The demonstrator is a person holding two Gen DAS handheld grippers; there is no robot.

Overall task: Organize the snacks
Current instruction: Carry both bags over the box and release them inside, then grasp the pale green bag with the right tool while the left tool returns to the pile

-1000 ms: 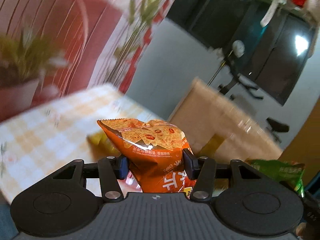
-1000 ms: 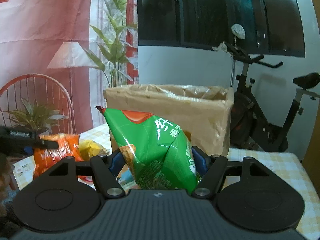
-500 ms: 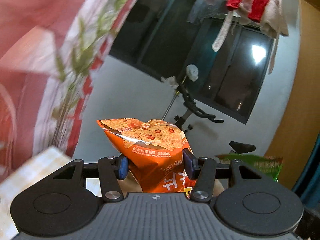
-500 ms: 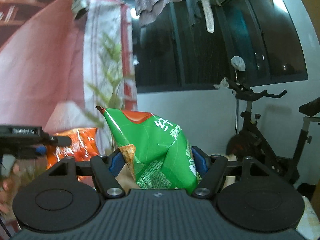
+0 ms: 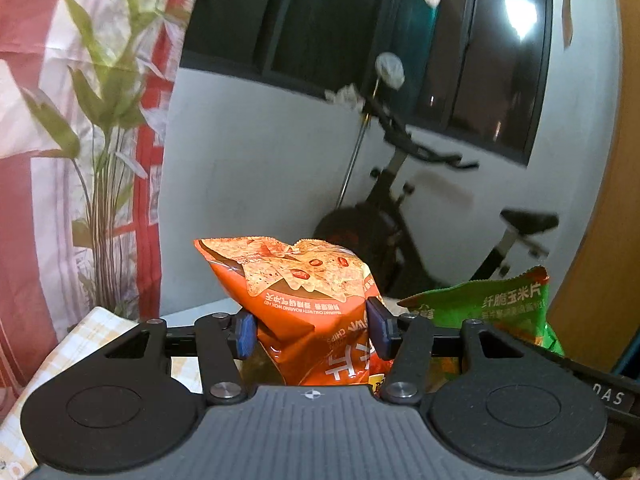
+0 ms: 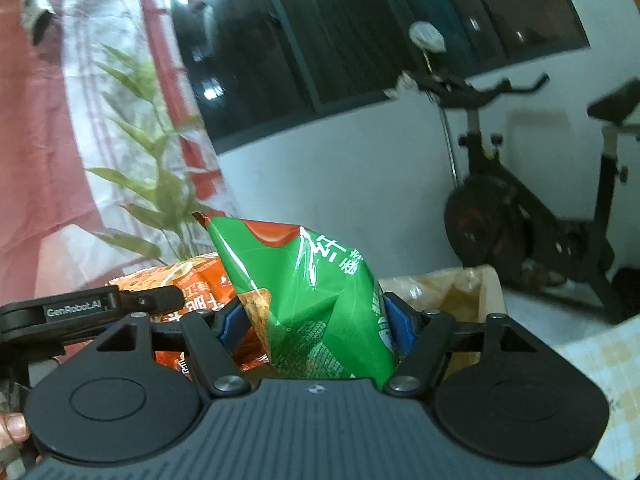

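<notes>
My left gripper (image 5: 312,330) is shut on an orange chip bag (image 5: 304,296) and holds it in the air. My right gripper (image 6: 314,322) is shut on a green chip bag (image 6: 320,300), also lifted. The green bag also shows at the right of the left wrist view (image 5: 500,304). The orange bag and the left gripper show at the left of the right wrist view (image 6: 192,284). The open cardboard box (image 6: 460,292) sits low behind the green bag, its inside lined with plastic.
A checked tablecloth (image 5: 80,344) covers the table (image 6: 600,356). An exercise bike (image 6: 540,208) stands behind by the white wall. A tall green plant (image 5: 100,160) and a red-and-white curtain are at the left.
Both grippers have risen and tilted, each still holding its bag. The box dropped to the bottom of the right wrist view. The two bags have come closer side by side.
</notes>
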